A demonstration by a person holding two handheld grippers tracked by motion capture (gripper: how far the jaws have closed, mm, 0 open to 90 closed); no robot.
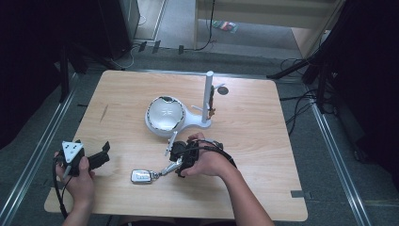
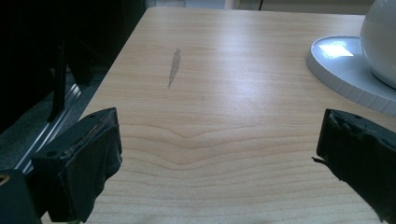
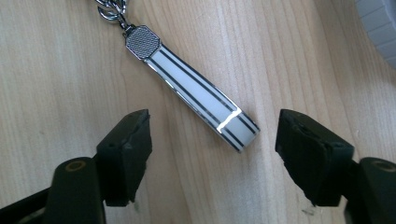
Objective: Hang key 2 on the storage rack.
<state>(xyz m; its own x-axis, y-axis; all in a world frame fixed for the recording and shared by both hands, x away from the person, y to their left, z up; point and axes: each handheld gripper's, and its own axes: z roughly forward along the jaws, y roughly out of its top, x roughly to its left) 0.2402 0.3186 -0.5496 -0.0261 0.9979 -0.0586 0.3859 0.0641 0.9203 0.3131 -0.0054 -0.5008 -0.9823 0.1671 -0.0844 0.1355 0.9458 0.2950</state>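
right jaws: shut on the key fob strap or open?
Open. In the right gripper view the right gripper has its jaws standing apart on either side of the strap, which lies flat on the table, with bare wood showing between pads and strap.

A lab or recording studio: black curtains (image 1: 28,70), metal floor rails (image 1: 42,141), trailing cables (image 1: 301,101) around a lone wooden counter (image 1: 244,136)

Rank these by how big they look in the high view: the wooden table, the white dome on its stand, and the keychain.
1. wooden table, largest by far
2. white dome
3. keychain, smallest

No close calls.
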